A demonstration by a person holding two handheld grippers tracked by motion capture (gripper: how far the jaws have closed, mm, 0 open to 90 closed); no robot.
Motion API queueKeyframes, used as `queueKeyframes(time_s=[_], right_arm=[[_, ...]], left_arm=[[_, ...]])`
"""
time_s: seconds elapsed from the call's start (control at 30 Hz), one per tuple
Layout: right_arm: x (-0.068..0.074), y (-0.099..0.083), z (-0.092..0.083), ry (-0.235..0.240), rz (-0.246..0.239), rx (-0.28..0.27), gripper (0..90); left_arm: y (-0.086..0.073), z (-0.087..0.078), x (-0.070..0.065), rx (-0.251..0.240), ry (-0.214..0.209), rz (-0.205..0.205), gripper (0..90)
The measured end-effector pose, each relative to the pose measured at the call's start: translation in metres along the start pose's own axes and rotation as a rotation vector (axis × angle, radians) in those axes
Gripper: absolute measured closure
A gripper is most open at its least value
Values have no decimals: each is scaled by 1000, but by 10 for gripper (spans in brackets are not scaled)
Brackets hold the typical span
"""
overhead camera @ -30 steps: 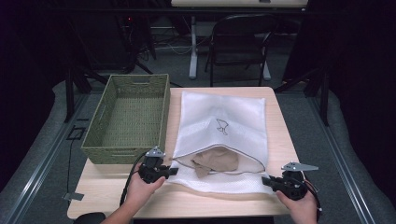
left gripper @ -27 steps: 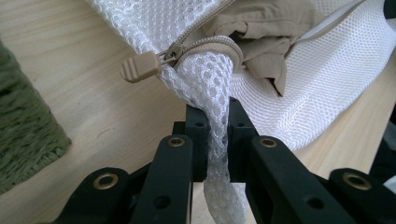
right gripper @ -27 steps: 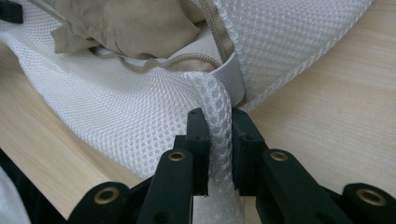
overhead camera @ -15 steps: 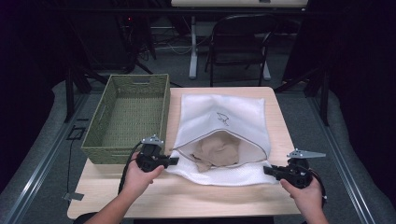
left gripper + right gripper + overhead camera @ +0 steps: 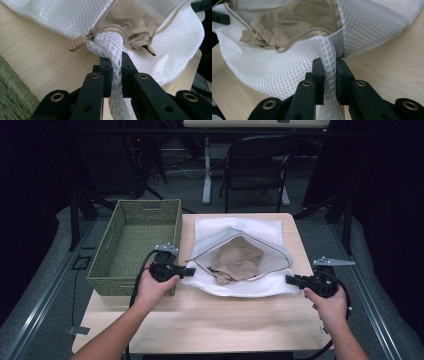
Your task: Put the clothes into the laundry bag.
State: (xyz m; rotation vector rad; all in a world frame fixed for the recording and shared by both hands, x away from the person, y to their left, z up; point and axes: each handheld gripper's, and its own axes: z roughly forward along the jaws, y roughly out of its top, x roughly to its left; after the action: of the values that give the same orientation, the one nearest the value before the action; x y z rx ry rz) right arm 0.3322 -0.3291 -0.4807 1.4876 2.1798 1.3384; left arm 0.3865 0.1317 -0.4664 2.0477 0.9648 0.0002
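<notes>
Mesh bag (image 5: 240,285) mouth lifted higher, gaping wider than before.
Left tool (image 5: 189,270) and right tool (image 5: 290,279) each clamp its near rim above the tabletop (image 5: 200,320); tan garment (image 5: 240,260) more exposed.

A pale wooden table (image 5: 220,320) carries a green woven basket (image 5: 135,245) along its left side and a white mesh bag (image 5: 240,285) lying beside it.
</notes>
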Motion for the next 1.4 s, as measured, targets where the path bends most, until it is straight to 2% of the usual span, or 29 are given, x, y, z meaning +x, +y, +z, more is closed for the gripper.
queueKeyframes(time_s=[0.1, 0.3, 0.47, 0.7, 1.07, 1.2, 1.4], right_arm=[[-3, 10, 2, -11, -7, -2, 798], [-7, 26, 6, -12, -11, -1, 799], [-9, 35, 5, -6, -16, 2, 799], [-10, 49, 1, -8, -19, -14, 799], [-13, 82, -4, -14, -14, -31, 799], [-13, 93, -7, -14, -18, -33, 799], [-16, 110, -13, -8, 0, -63, 799]], left_arm=[[8, 3, 3, 6, 6, 3, 838], [18, 4, 11, -2, -14, -26, 838], [24, 0, 16, -13, -13, -38, 838], [37, -7, 18, -29, -3, -27, 838], [71, -19, 25, -53, -9, -26, 837], [83, -23, 27, -60, 4, -19, 838], [101, -32, 29, -96, 9, -21, 837]])
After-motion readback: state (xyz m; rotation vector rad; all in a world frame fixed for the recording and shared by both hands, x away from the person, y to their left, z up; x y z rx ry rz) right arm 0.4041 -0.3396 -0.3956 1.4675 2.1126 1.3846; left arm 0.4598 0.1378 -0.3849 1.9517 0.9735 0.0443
